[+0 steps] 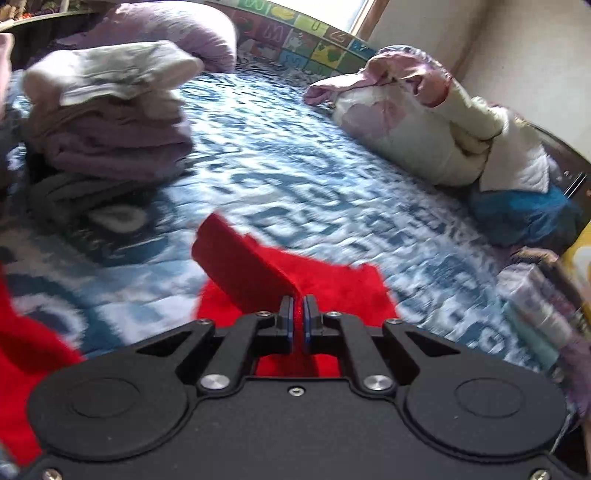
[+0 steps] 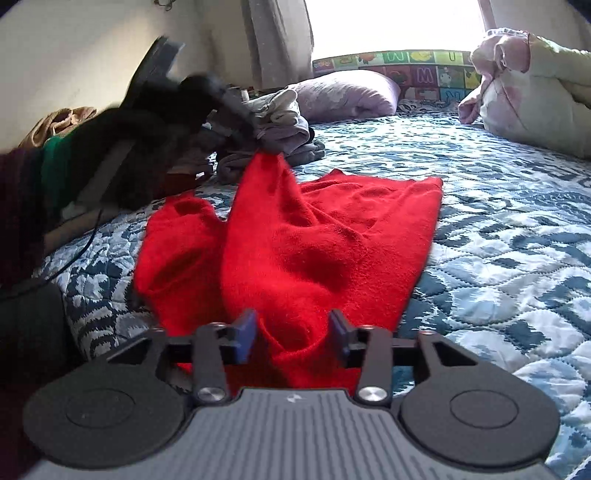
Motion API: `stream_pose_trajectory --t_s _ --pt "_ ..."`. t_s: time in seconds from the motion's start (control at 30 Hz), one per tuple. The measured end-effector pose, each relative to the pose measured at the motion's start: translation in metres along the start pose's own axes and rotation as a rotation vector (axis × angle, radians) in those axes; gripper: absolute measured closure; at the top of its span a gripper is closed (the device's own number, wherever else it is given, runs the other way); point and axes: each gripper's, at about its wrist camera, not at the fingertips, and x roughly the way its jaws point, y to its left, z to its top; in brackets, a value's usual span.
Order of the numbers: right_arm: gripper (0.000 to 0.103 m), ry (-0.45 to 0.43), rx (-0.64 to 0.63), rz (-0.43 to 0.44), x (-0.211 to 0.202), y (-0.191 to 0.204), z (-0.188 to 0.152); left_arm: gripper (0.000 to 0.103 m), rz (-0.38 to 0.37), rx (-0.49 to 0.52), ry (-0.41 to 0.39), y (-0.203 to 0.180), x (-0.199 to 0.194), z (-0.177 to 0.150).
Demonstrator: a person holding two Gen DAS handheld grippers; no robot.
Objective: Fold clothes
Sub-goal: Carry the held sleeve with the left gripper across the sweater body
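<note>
A red garment (image 2: 325,236) lies on the blue and white quilt (image 2: 498,221). My left gripper (image 1: 299,314) is shut on an edge of the red garment (image 1: 251,269) and lifts it off the bed. In the right wrist view the left gripper (image 2: 269,147) shows at the far end of the garment, pulling a corner up. My right gripper (image 2: 293,332) is open, its fingers on either side of a raised fold at the garment's near end.
A stack of folded clothes (image 1: 107,122) sits at the left of the bed. A purple pillow (image 1: 177,29) lies at the head. A bundled white and pink duvet (image 1: 424,122) lies at the right. A colourful letter mat (image 1: 306,37) lines the wall.
</note>
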Motion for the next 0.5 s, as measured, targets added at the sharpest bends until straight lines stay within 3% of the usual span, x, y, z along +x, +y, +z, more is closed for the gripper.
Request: stream_pose_trajectory --t_s 0.33,0.5 --pt "0.059 -0.044 -0.021 -0.005 -0.010 0.000 -0.001 0.099 0.037 0.028 0.068 -0.059 0.063 0.005" --pt "0.060 -0.044 -0.119 -0.044 -0.006 0.014 -0.006 0.100 0.059 0.050 0.089 -0.075 0.084 0.000"
